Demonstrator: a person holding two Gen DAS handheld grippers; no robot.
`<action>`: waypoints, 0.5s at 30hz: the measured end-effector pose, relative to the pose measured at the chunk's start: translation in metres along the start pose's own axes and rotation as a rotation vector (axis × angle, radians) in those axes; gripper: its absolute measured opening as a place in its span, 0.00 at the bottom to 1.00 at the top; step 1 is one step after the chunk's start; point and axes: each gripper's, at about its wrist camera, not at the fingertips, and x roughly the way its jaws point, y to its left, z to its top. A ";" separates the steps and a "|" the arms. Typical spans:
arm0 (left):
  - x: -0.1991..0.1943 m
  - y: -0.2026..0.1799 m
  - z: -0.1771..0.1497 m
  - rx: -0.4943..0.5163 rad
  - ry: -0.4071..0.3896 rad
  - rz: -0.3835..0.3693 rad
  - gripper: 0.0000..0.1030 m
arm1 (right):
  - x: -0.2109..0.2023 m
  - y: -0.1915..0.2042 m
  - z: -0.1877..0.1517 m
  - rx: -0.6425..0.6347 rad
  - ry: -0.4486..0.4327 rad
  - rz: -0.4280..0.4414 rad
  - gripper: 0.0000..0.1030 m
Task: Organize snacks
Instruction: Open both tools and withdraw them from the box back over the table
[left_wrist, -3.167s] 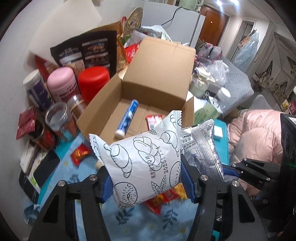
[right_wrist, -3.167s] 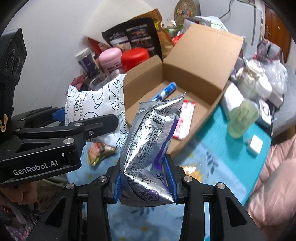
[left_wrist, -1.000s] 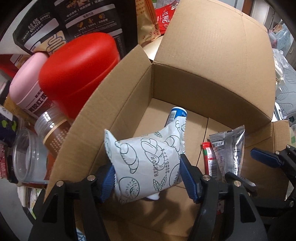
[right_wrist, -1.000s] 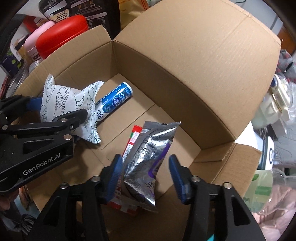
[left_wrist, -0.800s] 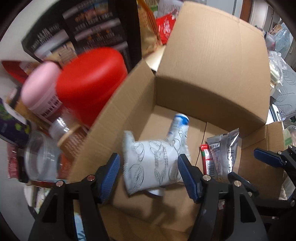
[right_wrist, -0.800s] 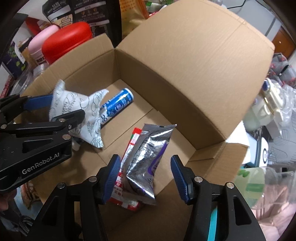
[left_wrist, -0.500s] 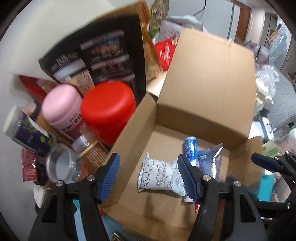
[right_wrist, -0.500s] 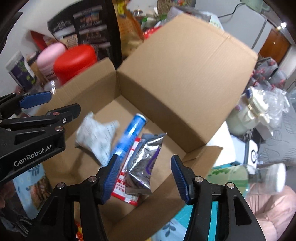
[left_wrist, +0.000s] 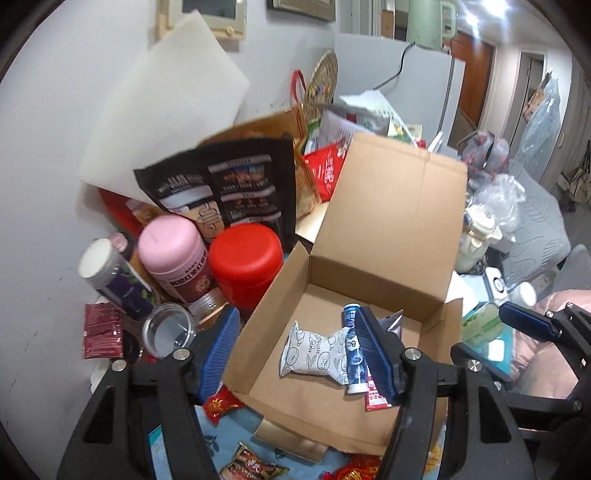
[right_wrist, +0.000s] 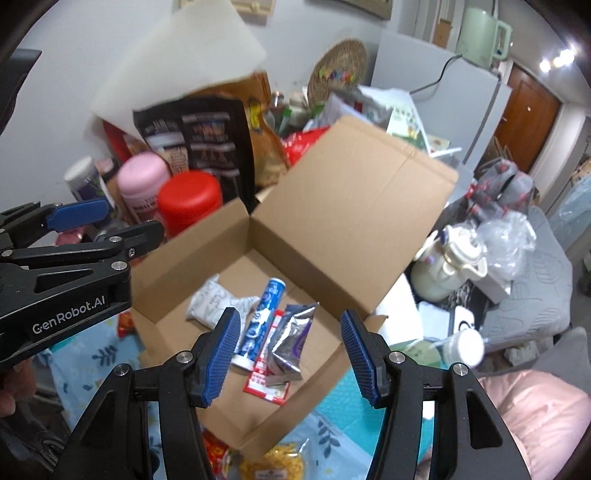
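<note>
This is a home. A white fridge (right_wrist: 436, 85) stands at the back with a green kettle (right_wrist: 480, 31) on top. There is a brown door (right_wrist: 528, 110), a pink blanket (right_wrist: 535, 406), and jars and snack bags crowd against the wall.

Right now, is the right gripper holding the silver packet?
No, the silver packet lies on the cardboard box floor, and the right gripper is open above it.

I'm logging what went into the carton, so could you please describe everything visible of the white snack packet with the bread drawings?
The white snack packet is a soft, puffy pillow pouch printed with dark outline drawings of bread and leaves, its ends crimped. It lies flat on the floor of the open cardboard box, towards the left wall. Its right end meets the blue tube beside it. No gripper touches it.
</note>
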 end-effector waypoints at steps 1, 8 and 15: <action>-0.005 0.001 -0.001 -0.002 -0.007 -0.001 0.63 | -0.007 0.001 -0.001 0.002 -0.012 0.003 0.55; -0.058 0.003 -0.010 -0.013 -0.071 -0.014 0.63 | -0.055 0.007 -0.014 0.009 -0.092 0.007 0.62; -0.094 0.002 -0.031 -0.001 -0.095 -0.032 0.63 | -0.092 0.013 -0.035 0.016 -0.130 0.014 0.66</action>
